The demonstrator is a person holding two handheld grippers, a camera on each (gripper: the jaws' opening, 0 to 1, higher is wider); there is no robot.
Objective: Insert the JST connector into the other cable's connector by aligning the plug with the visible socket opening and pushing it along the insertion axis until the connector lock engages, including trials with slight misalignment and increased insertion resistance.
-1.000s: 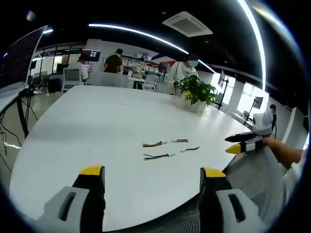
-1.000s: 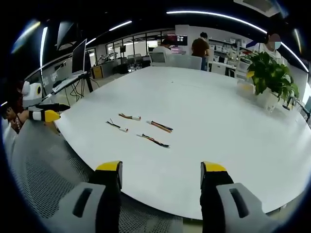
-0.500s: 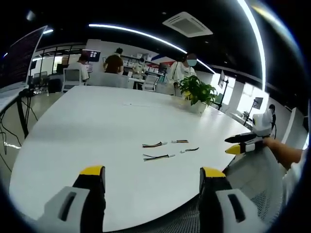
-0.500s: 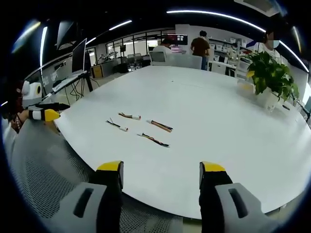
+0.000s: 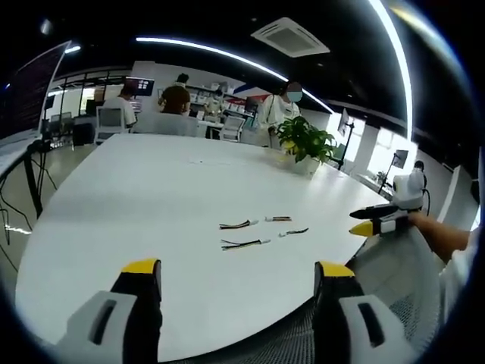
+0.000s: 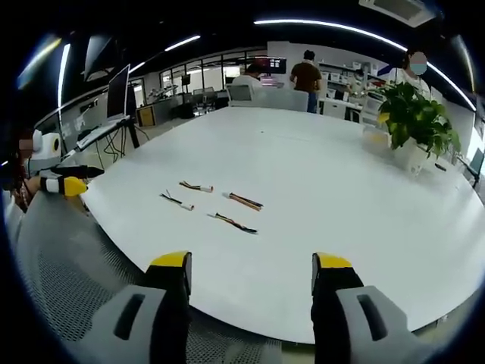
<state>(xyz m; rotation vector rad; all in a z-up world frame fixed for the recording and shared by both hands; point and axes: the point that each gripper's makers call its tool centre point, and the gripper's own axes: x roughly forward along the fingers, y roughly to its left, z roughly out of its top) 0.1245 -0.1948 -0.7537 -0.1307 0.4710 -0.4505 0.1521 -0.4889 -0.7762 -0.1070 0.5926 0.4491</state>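
**Four short cables lie untouched on a big white table**

The table (image 5: 151,197) is a broad, white, rounded slab with a plain matt top. Near its close edge lie four short cables, well apart from both claws. In the left gripper view they are a front cable (image 5: 245,244), a left cable (image 5: 238,224), a far cable (image 5: 279,219) and a right cable (image 5: 294,232), each a few coloured wires ending in a small pale plug. None of them touches another.

The left claw (image 5: 236,277) hangs over the table's near rim, its yellow-tipped jaws spread wide and holding nothing. The right claw (image 6: 250,271) sits the same way at its own side of the table: jaws wide, nothing between them. Below the rim in both views is the grey mesh of a chair (image 6: 68,265).

A potted plant (image 6: 413,121) stands on the far part of the table. Behind it is an open office with desks, chairs, a monitor (image 6: 117,89) on a stand, long strip lights and a ceiling air vent (image 5: 290,36). Several people stand or sit at the back. No writing or brand mark can be read anywhere.
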